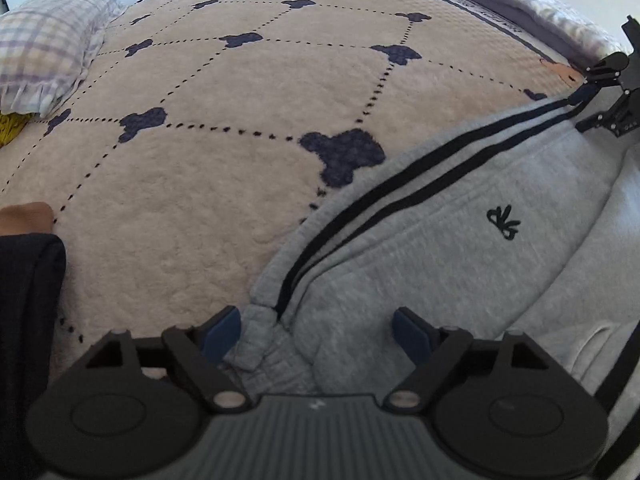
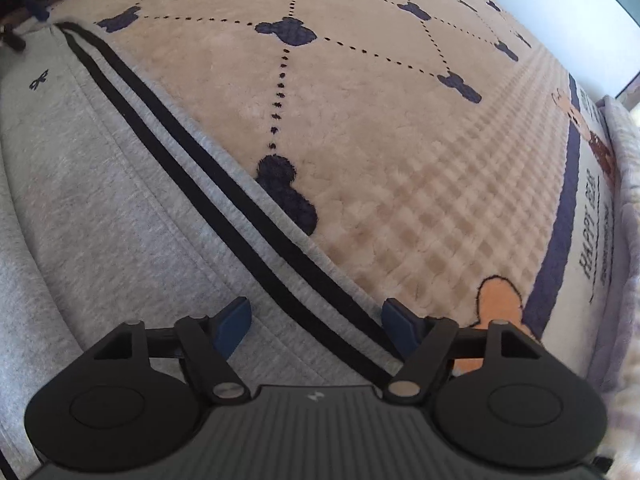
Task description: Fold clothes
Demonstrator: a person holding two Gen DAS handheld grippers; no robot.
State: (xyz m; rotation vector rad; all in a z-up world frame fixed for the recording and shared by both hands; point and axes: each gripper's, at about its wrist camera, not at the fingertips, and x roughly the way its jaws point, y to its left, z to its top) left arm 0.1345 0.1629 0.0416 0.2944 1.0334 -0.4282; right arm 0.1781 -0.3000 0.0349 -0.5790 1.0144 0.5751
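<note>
Both grippers pointed steeply down over the grey trousers on the blanket. The left gripper stood wide above the cuff, gripping nothing. The right gripper straddled the striped edge, pads apart.

Each gripper, left gripper and right gripper, has a ribbed grey body, two black round discs, black linkage arms with silver pivot screws, and blue fingers. A dark sleeve shows.

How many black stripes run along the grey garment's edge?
2: the outer black stripe lies nearer the blanket, the inner black stripe beside it, along the grey garment. Folds may hide others.
</note>
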